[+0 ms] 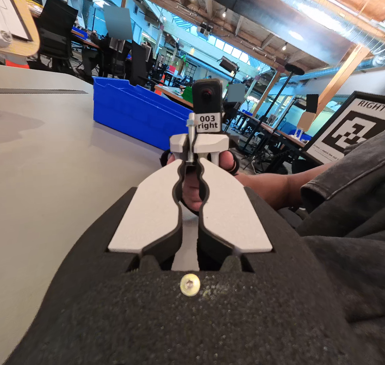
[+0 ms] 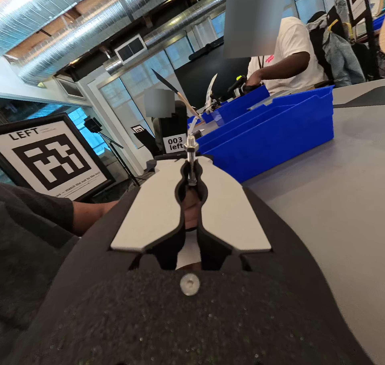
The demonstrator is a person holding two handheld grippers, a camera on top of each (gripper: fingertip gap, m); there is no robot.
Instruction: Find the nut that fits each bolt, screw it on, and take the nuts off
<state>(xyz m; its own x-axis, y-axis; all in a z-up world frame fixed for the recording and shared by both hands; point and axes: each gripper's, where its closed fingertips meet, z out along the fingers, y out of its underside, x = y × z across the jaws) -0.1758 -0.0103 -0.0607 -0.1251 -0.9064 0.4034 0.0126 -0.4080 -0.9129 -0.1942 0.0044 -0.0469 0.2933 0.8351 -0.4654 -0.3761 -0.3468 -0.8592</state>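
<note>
My right claw (image 2: 191, 174) clamps the lower shank of the threaded silver steel bolt (image 2: 191, 163), its long axis upright above the grey bench (image 2: 312, 198), while my facing left claw (image 1: 190, 167) pinches the bolt's bottom end, the silver hex nut (image 2: 192, 145) sitting high beyond both.

One bolt (image 2: 191, 163), two nuts (image 2: 192, 145) on it (one at each end), two blue bins (image 2: 281, 138).
</note>
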